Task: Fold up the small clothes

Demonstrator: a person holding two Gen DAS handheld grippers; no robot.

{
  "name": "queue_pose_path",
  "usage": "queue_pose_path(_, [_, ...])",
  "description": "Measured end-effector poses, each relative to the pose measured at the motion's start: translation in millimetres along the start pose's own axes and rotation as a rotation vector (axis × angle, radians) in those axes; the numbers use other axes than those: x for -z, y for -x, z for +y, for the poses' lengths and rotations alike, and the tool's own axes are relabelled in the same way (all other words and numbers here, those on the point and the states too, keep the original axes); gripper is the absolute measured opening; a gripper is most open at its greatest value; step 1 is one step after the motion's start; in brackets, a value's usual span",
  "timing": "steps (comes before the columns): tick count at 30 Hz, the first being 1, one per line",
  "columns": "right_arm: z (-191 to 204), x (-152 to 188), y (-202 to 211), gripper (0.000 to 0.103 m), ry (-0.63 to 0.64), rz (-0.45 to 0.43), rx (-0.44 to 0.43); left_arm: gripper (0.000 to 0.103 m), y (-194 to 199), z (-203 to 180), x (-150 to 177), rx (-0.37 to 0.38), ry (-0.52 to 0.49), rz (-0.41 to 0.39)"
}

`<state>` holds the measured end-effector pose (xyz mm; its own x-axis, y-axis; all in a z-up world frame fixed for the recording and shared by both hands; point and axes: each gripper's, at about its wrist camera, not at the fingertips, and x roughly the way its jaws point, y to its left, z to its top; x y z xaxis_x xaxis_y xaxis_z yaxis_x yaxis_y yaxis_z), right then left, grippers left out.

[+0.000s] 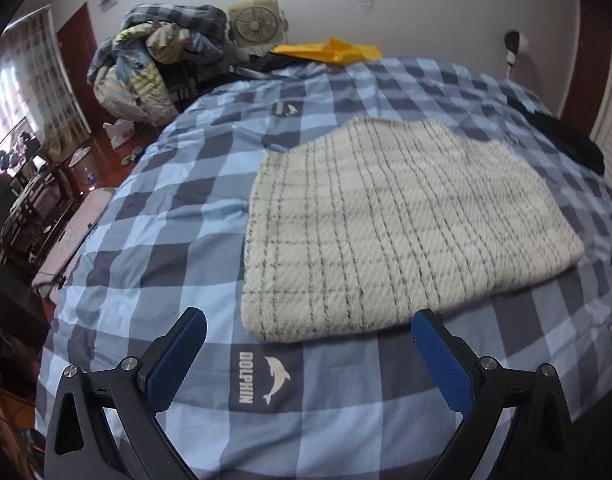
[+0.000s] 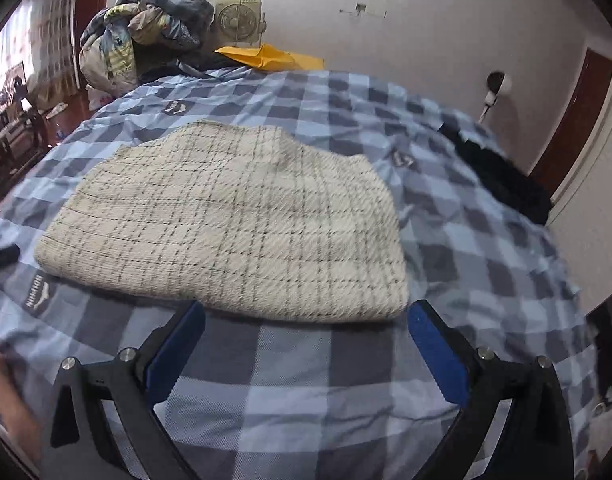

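A cream knit garment with a thin dark check [image 1: 390, 224] lies folded flat on a blue checked bed cover [image 1: 153, 248]. It also shows in the right wrist view [image 2: 241, 220]. My left gripper [image 1: 308, 322] is open and empty, hovering just in front of the garment's near edge. My right gripper [image 2: 306, 314] is open and empty, its fingertips close to the garment's near right corner. Neither gripper touches the cloth.
A black garment [image 1: 566, 140] lies at the bed's right edge [image 2: 502, 176]. A yellow cloth [image 1: 334, 50] and a heap of bedding [image 1: 153, 56] sit beyond the far side, with a fan [image 1: 255, 20] by the wall. A hand [image 2: 9, 400] shows at lower left.
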<state>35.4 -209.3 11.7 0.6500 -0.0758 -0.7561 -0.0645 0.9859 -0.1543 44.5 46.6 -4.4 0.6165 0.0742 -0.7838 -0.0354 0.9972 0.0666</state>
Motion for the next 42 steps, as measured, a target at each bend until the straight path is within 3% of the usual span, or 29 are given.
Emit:
queue_pose_path(8, [0.1,-0.6,1.9,0.099,0.007,-0.026,0.020,0.103,4.5,10.1,-6.5,-0.018,0.038,-0.027])
queue_pose_path(15, [2.0,-2.5,0.4,0.099,0.009,-0.039,0.028,0.103,7.3,7.0,-7.2,-0.046,0.012,-0.036])
queue_pose_path(42, [4.1,-3.3,2.0,0.099,0.017,-0.045,0.037,0.103,11.9,-5.8,-6.6,-0.043,-0.030,-0.060])
